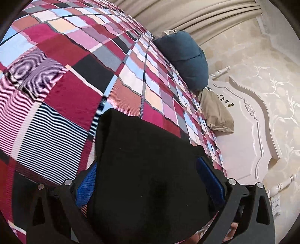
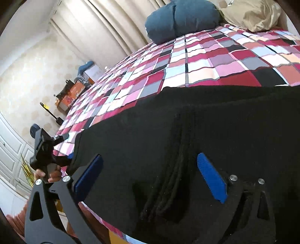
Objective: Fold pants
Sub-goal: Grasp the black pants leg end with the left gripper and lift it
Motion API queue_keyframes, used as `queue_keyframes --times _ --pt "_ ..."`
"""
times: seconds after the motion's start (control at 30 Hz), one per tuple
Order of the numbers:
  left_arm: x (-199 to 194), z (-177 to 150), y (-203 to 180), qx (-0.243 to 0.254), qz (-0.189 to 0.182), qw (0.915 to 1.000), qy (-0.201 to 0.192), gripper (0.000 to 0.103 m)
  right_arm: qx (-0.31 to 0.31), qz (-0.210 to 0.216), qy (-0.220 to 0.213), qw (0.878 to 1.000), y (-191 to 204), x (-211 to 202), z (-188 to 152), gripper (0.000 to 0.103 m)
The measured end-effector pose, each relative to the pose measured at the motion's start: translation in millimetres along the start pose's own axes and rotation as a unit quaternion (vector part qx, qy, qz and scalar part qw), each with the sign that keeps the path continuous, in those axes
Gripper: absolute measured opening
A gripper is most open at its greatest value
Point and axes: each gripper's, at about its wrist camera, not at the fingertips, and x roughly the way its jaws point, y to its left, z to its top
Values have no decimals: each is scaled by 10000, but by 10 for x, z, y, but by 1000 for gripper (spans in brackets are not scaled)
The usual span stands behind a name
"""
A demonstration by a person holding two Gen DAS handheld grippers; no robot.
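Note:
The black pants (image 2: 187,122) lie spread on the checked bedspread (image 2: 196,62) near the bed's front edge. In the left wrist view a thick fold of the pants (image 1: 142,169) fills the space between the blue pads (image 1: 86,185) of my left gripper (image 1: 148,178), whose jaws stand wide apart around the cloth. That gripper also shows in the right wrist view (image 2: 46,150) at the pants' left end. My right gripper (image 2: 151,169) is open over the pants' near edge, with its blue pads (image 2: 211,176) on either side of a ridge of gathered cloth.
A dark blue pillow (image 2: 180,18) and a beige pillow (image 2: 251,15) lie at the head of the bed by the white headboard (image 1: 243,131). Curtains (image 2: 105,28) hang behind. Boxes and bags (image 2: 75,92) stand along the wall at the left.

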Motion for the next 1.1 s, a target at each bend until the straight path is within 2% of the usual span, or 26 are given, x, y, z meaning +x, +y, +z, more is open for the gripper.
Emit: queue_keyframes --times 0.03,0.1,0.13,0.23,0.33,0.5,0.77,0.97,1.1 --pt "14 -1 -7 -1 41 10000 25 66 2 3 4 10000 0 -7 -1 101" --pt "71 -4 34 -108 238 9994 212 39 -44 -37 -7 10000 15 -11 -14 101" --pt "81 -6 71 -187 290 9991 239 30 -73 -57 -10 10000 29 -6 -17 101" --pt "63 -9 154 -445 241 9983 287 24 -151 -112 -43 9998 50 -6 -33 101" --pt "28 -10 97 -400 311 9983 278 17 -202 -137 -75 9997 53 -7 -44 101" --pt "-122 29 -357 272 531 9982 33 15 -319 -198 -159 9992 72 -5 -72 101" --pt "-183 87 -1186 975 420 9942 -180 11 -434 -266 -237 9984 87 -7 -106 101" --pt "18 58 -1632 1401 348 9895 -42 11 -350 -206 -270 9988 71 -39 -114 101" --pt "270 -55 -1809 1692 534 9840 133 11 -292 -170 -294 9990 63 -61 -118 101"
